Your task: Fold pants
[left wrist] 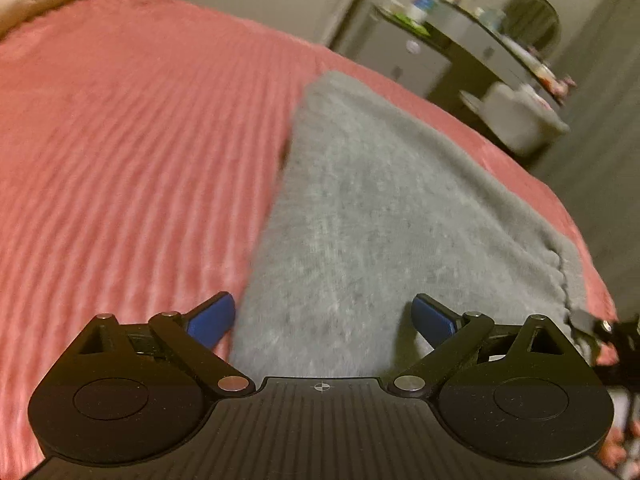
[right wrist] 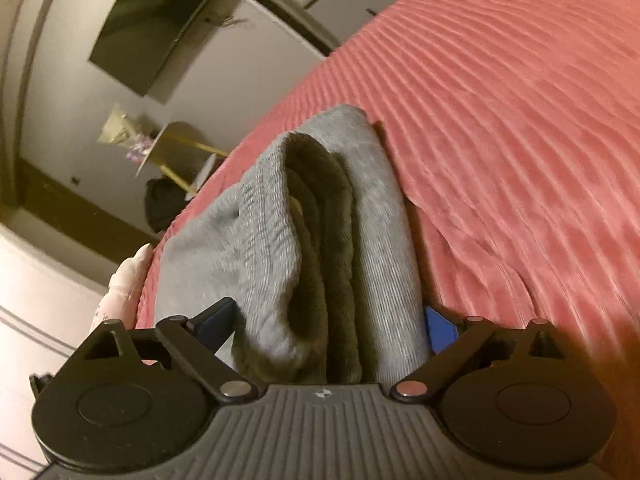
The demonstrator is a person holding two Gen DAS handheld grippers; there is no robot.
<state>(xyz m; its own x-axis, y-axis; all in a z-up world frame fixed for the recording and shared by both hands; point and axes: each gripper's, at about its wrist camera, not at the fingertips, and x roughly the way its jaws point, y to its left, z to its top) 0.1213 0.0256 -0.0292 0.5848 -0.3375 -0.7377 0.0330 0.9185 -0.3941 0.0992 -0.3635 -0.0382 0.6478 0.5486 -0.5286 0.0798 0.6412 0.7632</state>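
On ribbed pink bedspread [left wrist: 120,160], grey pants [left wrist: 360,200] sit between both wide-open jaws.

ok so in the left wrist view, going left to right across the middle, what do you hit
red ribbed bedspread → gray pants → narrow strip of bedspread at the bed's edge → white round stool on the floor beyond it.

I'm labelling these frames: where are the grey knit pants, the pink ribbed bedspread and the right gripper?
grey knit pants [left wrist: 360,208]: left wrist view, flat top layer.
pink ribbed bedspread [left wrist: 132,152]: left wrist view, bare ribbed surface.
right gripper [right wrist: 328,324]: right wrist view, midway between its fingers.
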